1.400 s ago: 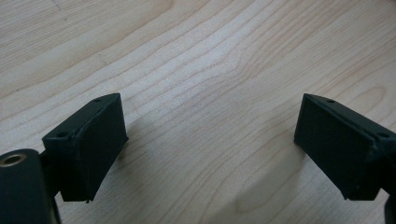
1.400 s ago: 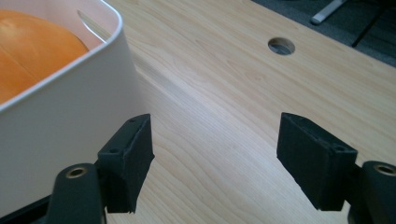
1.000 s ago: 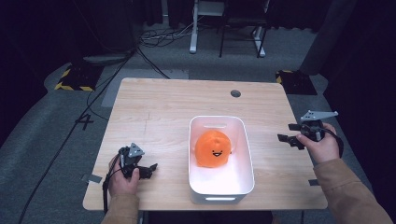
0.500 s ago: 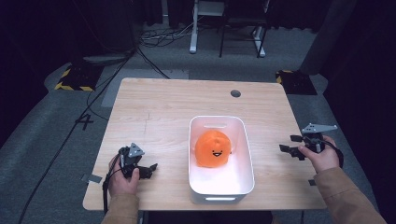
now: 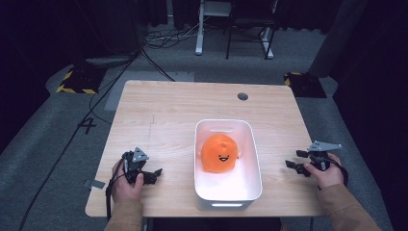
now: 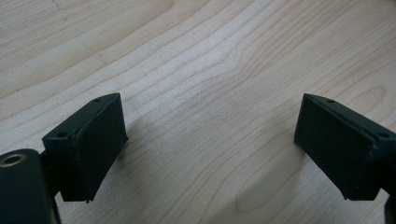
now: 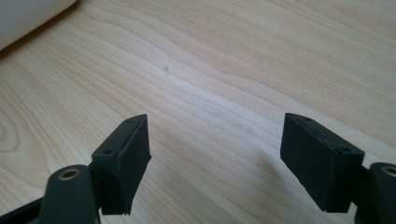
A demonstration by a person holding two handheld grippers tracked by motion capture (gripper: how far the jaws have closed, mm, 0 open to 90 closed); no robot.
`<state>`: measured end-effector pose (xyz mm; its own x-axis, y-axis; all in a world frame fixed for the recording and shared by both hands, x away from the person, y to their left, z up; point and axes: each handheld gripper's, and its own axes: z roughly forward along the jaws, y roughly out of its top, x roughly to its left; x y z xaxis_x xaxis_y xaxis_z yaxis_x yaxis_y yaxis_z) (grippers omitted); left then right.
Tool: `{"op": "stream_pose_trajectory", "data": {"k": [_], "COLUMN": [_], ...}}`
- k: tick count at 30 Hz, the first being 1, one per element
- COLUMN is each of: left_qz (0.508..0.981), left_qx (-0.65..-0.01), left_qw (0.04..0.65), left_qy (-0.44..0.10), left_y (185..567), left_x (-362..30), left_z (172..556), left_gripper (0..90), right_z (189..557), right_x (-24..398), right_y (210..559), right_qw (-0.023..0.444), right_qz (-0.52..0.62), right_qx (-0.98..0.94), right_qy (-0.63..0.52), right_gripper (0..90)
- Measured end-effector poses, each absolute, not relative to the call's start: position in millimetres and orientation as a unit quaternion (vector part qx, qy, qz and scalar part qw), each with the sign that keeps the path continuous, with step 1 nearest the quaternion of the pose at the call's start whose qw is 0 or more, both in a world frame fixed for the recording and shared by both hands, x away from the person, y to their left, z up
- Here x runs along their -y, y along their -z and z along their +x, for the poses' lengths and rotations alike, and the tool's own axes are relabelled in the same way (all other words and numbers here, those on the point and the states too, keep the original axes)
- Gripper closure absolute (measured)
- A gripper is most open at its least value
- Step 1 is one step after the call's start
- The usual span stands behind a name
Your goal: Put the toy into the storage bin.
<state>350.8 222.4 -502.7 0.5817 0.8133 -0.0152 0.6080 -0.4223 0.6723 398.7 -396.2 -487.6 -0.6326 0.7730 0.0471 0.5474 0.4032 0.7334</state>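
Right gripper (image 5: 294, 161) low over table (image 5: 168, 110) near right edge, jaws spread wide, nothing between. Left gripper (image 5: 155, 174) down by front-left corner, likewise wide and empty. Orange plush toy (image 5: 220, 153) sits inside white bin (image 5: 255, 159), between both hands. Toy lies toward table centre from right gripper, bin wall between; left gripper slightly nearer. Toy round, no clear long axis.

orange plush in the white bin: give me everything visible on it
The round orange plush toy looks soft and fuzzy, dome-shaped, with a small black smiling face stitched on the side toward the person. It sits upright inside the white rectangular plastic bin, roughly mid-bin and nearer its left wall, resting on the bin floor. Neither gripper touches it; both are off to the sides over the wooden table.
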Motion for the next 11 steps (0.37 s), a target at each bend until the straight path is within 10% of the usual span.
{"op": "stream_pose_trajectory", "data": {"k": [11], "left_qz": [0.828], "left_qx": [-0.429], "left_qw": [0.325], "left_qy": [-0.155], "left_y": [503], "left_x": [-222], "left_z": [351], "left_gripper": [9.4], "right_z": [397], "right_x": [391], "right_y": [500], "right_qw": [0.166], "right_qz": [0.374], "right_qx": [-0.841], "right_qy": [-0.354], "right_gripper": [17.4]}}
